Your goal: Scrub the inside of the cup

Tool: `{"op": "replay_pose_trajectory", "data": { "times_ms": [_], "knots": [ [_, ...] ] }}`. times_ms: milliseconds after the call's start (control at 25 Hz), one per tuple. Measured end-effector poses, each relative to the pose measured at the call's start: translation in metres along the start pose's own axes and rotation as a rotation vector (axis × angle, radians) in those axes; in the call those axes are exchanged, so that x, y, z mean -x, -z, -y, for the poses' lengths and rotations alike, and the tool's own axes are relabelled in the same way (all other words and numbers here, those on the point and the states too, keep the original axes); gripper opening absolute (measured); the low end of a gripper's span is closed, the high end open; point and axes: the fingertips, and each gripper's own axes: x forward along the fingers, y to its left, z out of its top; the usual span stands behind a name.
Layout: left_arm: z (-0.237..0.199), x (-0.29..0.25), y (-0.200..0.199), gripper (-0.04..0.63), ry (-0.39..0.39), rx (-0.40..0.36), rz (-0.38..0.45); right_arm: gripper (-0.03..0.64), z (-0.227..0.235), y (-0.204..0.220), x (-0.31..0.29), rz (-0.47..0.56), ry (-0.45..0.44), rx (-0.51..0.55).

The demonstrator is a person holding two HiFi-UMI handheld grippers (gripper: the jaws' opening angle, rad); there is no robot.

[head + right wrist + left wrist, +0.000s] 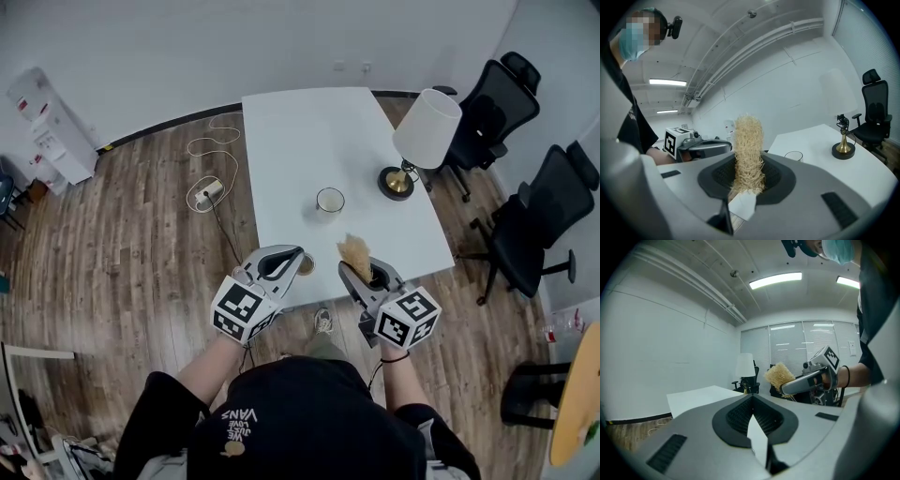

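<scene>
While the jaws of our right gripper [359, 275] pinch one scrubber [354, 253], those of our left gripper [296, 258] press together; one cup [330, 200] stands on the surface [300, 141].

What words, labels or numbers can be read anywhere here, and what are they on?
"VANS", upside down, on the back of the black shirt.
Smaller words beside it: too small to read.
Red labels on the white cabinet: too blurred to read.
Cubes on the left gripper and right gripper: square patterns only, no letters.
</scene>
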Motion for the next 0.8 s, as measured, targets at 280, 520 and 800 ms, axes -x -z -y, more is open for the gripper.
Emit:
{"op": "replay_pose_trajectory", "data": {
  "times_ms": [280, 520, 800],
  "knots": [
    [-0.0002, 0.0018, -0.0001, 0.011, 0.003, -0.003, 0.005, 0.094, -0.0034, 0.0011, 0.0009, 0.003, 0.01, 0.006],
    [-0.0022, 0.0009, 0.0031, 0.011, 0.004, -0.004, 0.0, 0.094, -0.0013, 0.0018, 0.0003, 0.002, 0.017, 0.012],
    [-0.0014, -0.0068, -0.0018, 0.011, 0.009, -0.023, -0.002, 0.094, 0.004, -0.0024, -0.001, 0.002, 0.016, 0.022]
  ]
}}
